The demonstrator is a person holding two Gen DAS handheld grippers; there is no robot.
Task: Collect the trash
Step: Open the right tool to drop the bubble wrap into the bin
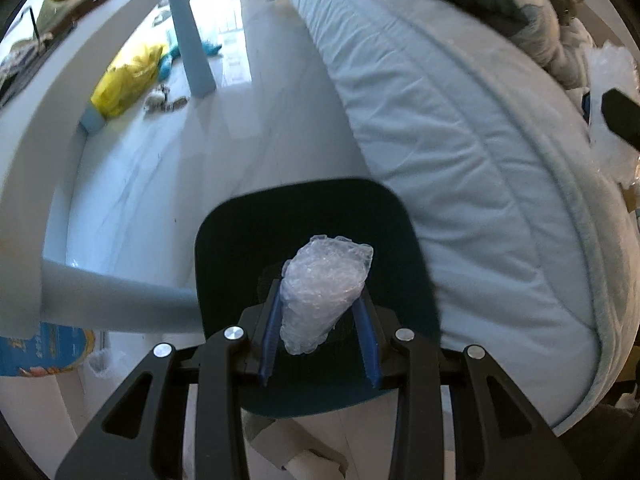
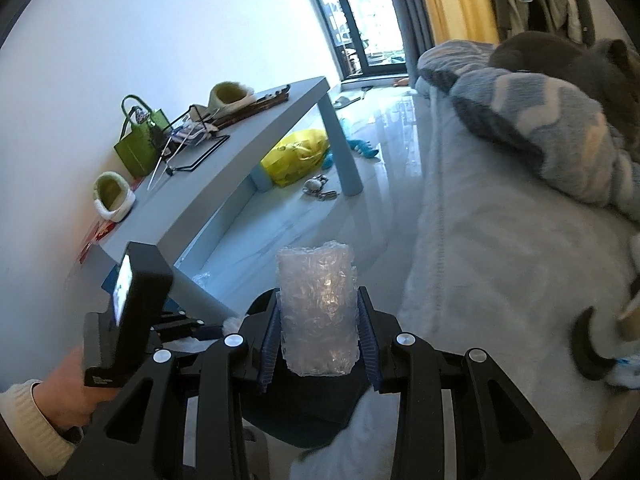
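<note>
Jaws of both grippers pinch crinkly bubble wrap: left gripper [image 1: 319, 312] a wad [image 1: 324, 292], right gripper [image 2: 319, 320] a roll [image 2: 316, 312].

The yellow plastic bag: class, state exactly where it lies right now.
The yellow plastic bag lies on the floor under the grey table, left of its far leg, in both wrist views; a blue toy lies just beyond.

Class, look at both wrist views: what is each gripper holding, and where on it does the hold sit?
Left gripper: a bubble wrap wad, pinched at its lower sides. Right gripper: a bubble wrap roll, clamped on its lower sides.
</note>
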